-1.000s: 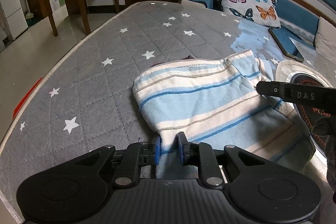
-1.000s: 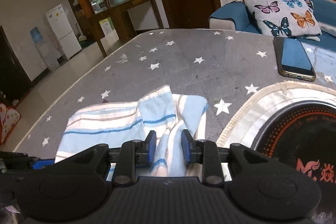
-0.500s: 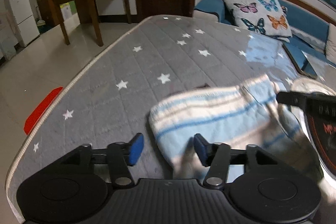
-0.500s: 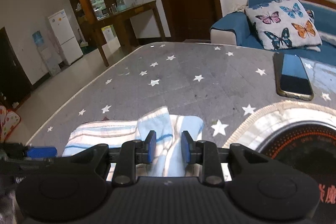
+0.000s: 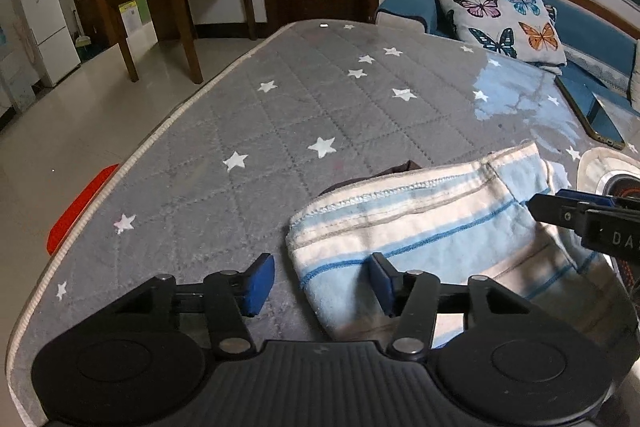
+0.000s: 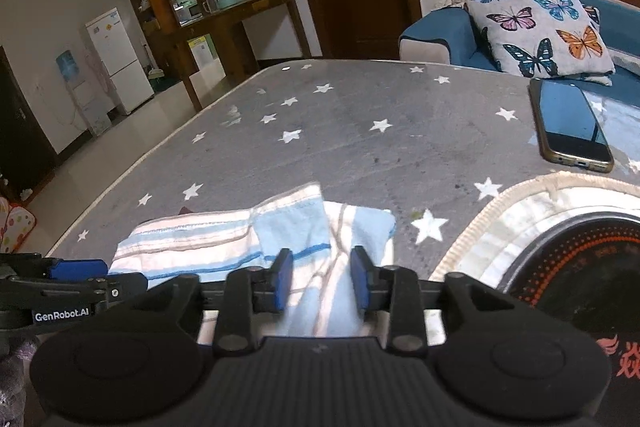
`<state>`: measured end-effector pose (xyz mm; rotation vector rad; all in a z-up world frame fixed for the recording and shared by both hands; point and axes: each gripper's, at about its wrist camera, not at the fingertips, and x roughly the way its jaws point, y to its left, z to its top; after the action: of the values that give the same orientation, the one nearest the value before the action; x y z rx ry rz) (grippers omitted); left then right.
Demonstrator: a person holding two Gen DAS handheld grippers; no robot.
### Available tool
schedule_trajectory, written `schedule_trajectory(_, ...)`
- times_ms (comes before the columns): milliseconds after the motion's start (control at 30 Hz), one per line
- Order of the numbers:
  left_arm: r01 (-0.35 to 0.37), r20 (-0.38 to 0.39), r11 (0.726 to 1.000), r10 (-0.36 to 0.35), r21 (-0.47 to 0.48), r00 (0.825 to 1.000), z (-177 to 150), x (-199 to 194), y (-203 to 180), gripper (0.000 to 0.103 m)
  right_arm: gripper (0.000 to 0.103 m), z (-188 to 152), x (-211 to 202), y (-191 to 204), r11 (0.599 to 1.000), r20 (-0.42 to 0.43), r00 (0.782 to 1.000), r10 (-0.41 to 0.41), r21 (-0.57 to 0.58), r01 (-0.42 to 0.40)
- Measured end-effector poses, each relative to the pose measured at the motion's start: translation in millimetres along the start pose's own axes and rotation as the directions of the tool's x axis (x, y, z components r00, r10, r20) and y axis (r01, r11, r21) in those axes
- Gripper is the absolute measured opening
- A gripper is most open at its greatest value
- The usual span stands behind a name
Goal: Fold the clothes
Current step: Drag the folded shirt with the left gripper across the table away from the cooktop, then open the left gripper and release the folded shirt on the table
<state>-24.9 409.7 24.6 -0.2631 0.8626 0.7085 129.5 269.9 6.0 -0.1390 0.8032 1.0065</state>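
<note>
One striped blue-and-white garment [image 5: 432,227] lies folded on the star-patterned table [image 5: 280,115]. The left hand-held gripper [image 5: 322,279] has just been opening, its jaws apart around the cloth's corner. The right hand-held gripper [image 6: 322,277], jaws just opening, straddles a fold. One phone [image 6: 570,125] lies far right.

Soft knit garment [image 5: 420,223] on quilted matt mattress [image 5: 280,115]
</note>
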Motion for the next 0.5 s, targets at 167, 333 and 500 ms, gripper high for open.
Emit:
schedule_trajectory(167,-0.011,-0.008,1.0,0.011,-0.013,1.0,-1,-1,6,0.057,0.034,-2,-3,5,0.999,0.002,1.0,0.007,-0.037,-0.007)
schedule_trajectory(333,-0.021,-0.003,1.0,0.021,-0.004,1.0,-4,-6,5,0.057,0.034,0,-24,9,0.997,0.033,0.999,0.01,-0.08,-0.007)
schedule_trajectory(500,-0.03,-0.002,1.0,0.03,-0.007,1.0,-7,-9,5,0.06,0.034,0,-42,11,0.993,0.029,0.998,0.056,-0.102,-0.052)
